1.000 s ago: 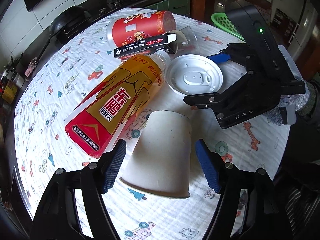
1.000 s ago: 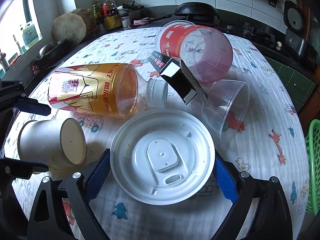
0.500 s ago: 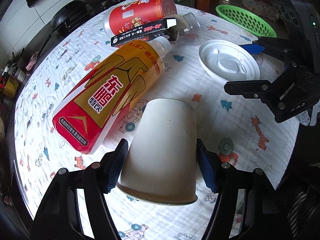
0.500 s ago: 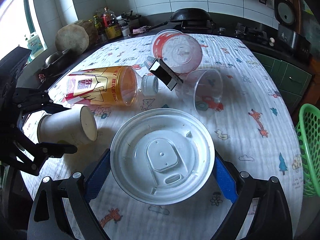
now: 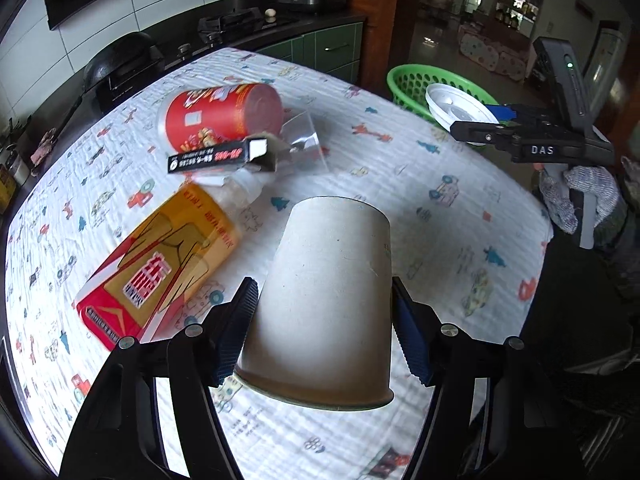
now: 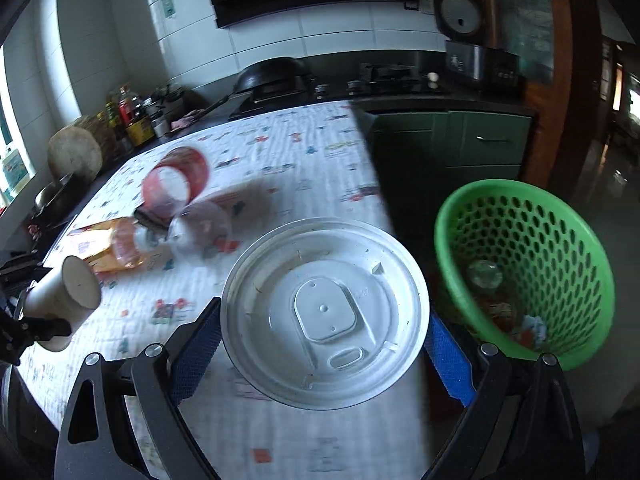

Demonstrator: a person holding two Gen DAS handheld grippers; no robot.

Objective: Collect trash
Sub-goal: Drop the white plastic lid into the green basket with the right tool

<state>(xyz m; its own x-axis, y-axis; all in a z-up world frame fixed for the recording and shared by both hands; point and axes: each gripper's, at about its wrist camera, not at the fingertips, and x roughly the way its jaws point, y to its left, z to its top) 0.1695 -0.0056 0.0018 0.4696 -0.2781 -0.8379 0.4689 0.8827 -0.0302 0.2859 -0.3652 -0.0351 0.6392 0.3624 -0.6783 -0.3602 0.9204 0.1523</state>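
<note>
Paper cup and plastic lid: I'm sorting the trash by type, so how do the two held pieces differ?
The paper cup is tall, tapered and beige; the plastic lid is flat, round and white. The cup sits in the left hand-held gripper above the table; the lid, in the right hand-held gripper, is beside the green basket. Both are gripped by their sides.

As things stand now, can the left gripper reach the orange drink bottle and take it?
Probably not yet: the left gripper is shut on the paper cup, so it has no free grip. The orange drink bottle lies uncovered on the tablecloth, beside the cup.
</note>
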